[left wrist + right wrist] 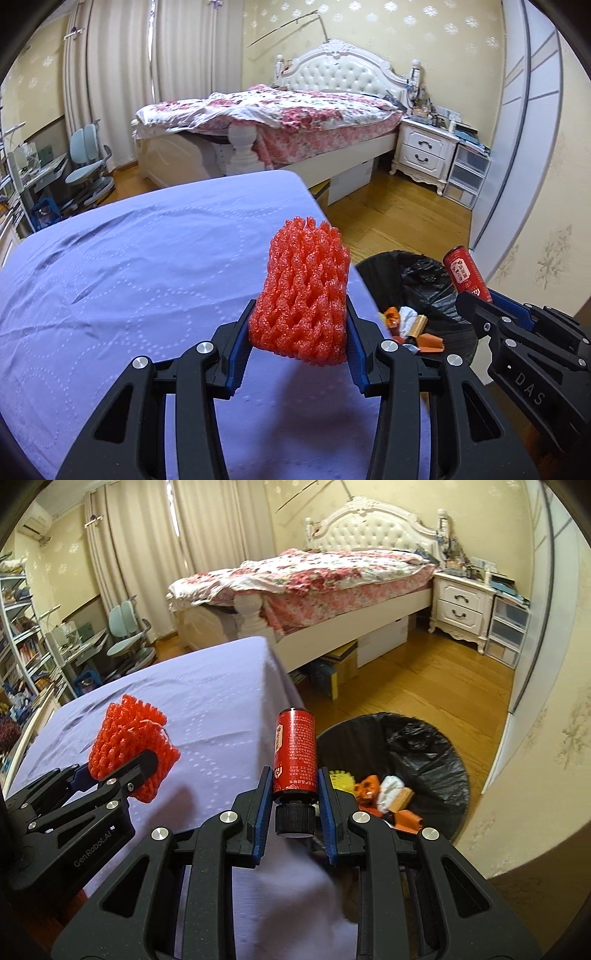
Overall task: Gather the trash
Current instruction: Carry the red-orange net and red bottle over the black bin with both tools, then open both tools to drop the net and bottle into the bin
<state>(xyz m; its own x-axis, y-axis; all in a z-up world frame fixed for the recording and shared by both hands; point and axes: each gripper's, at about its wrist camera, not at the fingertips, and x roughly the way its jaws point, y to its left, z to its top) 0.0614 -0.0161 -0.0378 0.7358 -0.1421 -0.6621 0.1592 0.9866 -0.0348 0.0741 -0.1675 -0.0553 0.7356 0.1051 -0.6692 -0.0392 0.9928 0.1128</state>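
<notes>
Both tilted downward, left claw [299, 328] grips foam net [304, 291], right claw [293, 794] bottle [294, 755].

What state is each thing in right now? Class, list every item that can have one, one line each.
left gripper: shut on the foam net
foam net: red, held off the purple tablecloth
right gripper: shut on the red bottle
red bottle: capped, held with its cap towards the camera
trash bin: open, black liner, partly filled with trash
nightstand drawers: closed

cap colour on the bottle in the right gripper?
Black cap on the red bottle; clearest in the right wrist view.
</notes>
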